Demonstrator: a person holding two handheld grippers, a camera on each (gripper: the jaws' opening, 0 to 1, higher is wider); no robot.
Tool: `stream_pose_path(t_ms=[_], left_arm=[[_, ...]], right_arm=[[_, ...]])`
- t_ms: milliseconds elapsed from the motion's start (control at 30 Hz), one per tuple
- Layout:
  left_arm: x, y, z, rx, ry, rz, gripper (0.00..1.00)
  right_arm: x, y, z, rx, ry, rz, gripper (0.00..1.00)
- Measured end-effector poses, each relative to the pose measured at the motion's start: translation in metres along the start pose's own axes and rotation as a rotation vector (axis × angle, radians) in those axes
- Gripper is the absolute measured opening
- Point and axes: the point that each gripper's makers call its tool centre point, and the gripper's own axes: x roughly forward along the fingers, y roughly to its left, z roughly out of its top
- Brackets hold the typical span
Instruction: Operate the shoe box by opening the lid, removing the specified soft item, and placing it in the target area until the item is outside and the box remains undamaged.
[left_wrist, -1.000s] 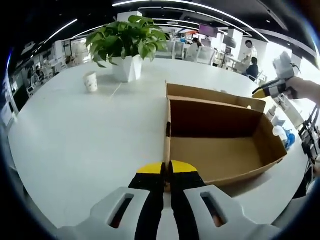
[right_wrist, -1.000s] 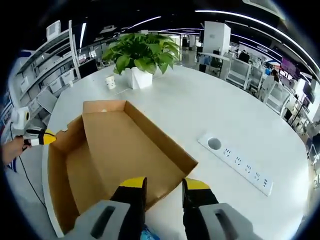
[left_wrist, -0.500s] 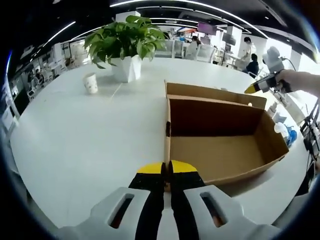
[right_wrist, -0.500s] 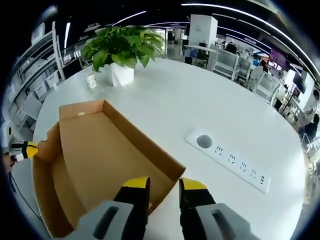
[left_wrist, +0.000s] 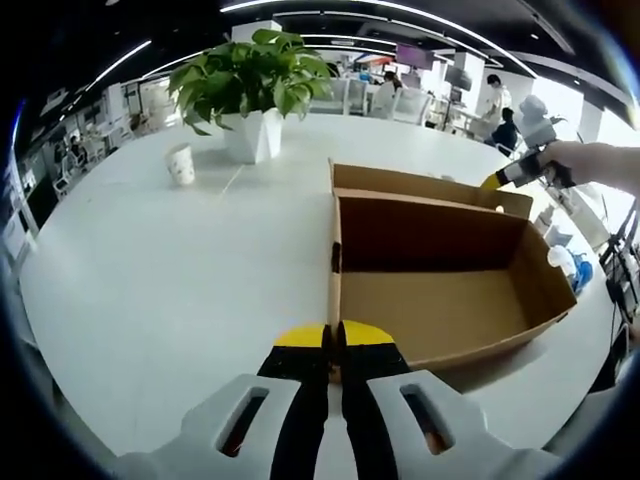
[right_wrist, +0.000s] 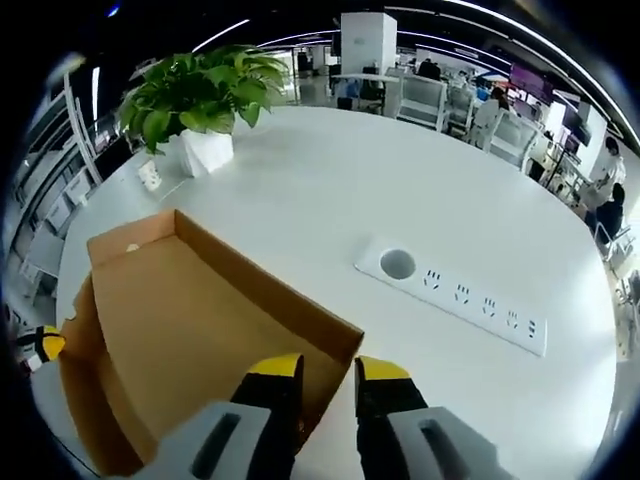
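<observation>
The cardboard shoe box (left_wrist: 440, 300) lies open on the white table, its lid flap (left_wrist: 430, 190) folded back behind the far wall and its inside bare. My left gripper (left_wrist: 332, 338) is at the box's near corner, jaws pressed together with the wall edge running into them. In the right gripper view its yellow tip (right_wrist: 42, 345) shows at the far left. The box (right_wrist: 180, 320) also lies below my right gripper (right_wrist: 328, 368), which is open over the box's corner with a gap between its jaws. A hand holds that gripper (left_wrist: 520, 170) above the box's far right corner.
A potted plant (left_wrist: 255, 90) and a paper cup (left_wrist: 181, 163) stand on the far side of the table. A white power strip (right_wrist: 455, 298) lies to the right of the box. A small white and blue thing (left_wrist: 572, 270) sits past the box's right end. Desks and people fill the background.
My right gripper has moved left and up in the left gripper view, from the far right edge to above the box's far corner. The left gripper and the box have stayed put.
</observation>
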Motion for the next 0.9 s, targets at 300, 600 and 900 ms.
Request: stream_pose_path(t_ms=[300,600,900], left_arm=[[0.0,0.0,0.0,0.004,0.007,-0.003,0.01],[0.001,0.0,0.0,0.002,0.013,-0.005,0.01],[0.003,0.0,-0.003,-0.018,0.018,-0.006,0.01]], right_arm=[[-0.008,-0.005,0.0,0.033,-0.032,-0.014,0.0],[-0.016,0.01,0.009,0.065,-0.084,0.023,0.0],[-0.013,-0.005,0.01,0.076,-0.078,-0.029,0.17]])
